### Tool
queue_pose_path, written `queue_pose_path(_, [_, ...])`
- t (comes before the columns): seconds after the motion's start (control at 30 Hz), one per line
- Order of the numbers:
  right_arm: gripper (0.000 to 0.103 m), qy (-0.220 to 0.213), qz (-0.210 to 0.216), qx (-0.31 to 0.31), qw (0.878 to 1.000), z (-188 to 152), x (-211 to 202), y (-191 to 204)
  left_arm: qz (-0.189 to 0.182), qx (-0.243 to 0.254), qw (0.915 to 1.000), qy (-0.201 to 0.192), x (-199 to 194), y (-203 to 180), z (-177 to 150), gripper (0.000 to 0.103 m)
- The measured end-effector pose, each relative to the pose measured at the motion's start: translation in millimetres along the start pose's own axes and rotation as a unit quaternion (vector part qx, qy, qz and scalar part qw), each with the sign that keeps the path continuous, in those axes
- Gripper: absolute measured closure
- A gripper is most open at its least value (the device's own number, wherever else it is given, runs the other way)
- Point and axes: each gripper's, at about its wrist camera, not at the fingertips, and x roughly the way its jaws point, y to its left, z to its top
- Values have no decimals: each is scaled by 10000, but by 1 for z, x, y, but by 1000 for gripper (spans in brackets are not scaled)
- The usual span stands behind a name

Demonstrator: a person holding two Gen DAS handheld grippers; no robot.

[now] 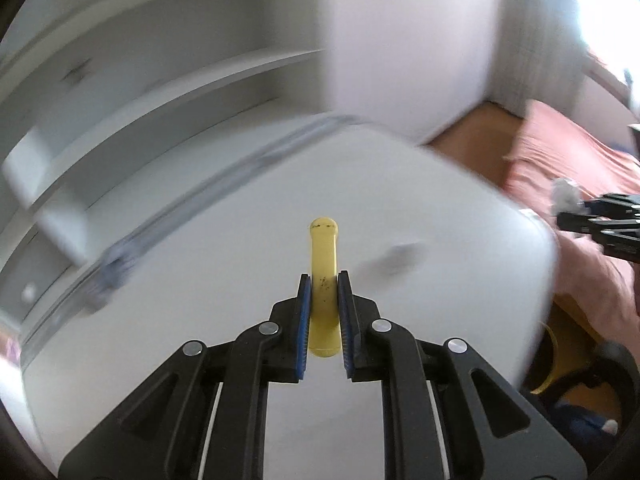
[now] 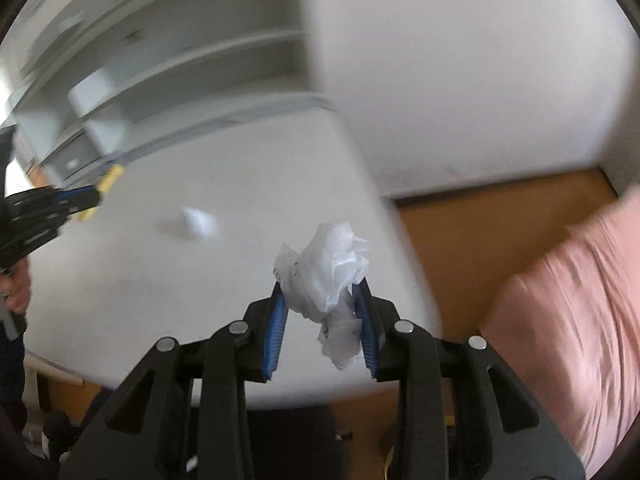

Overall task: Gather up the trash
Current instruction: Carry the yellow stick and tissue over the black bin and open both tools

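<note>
Since both loads are bound for a bin I cannot see, I carry them clear above the table (image 1: 440,200): my left gripper (image 1: 324,312) has its jaws closed on one yellow tube (image 1: 324,256), my right gripper (image 2: 322,312) pinches one tissue wad (image 2: 328,268). One more wad (image 2: 198,222) lies on the table, so three pieces in all

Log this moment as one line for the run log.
left gripper: shut on yellow piece | right gripper: shut on crumpled tissue | second tissue wad on white table
</note>
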Motion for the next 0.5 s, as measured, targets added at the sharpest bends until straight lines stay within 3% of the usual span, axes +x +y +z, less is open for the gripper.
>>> queue_pose_path(0.17, [71, 141, -799, 1162, 9899, -75, -24, -115, -952, 685, 9930, -117, 10, -116, 18, 91])
queue_pose_path(0.23, [71, 186, -999, 1474, 9838, -99, -31, -148, -1383, 993, 9853, -115, 17, -170, 20, 91])
queue_pose_path(0.37, [71, 397, -1380, 2131, 9664, -159, -40, -212, -1857, 1571, 9699, -68, 32, -260, 15, 91])
queue_pose_path(0.5, [71, 652, -1508, 2605, 9514, -221, -38, -255, -2452, 1911, 9498, 353, 63, -340, -3, 91])
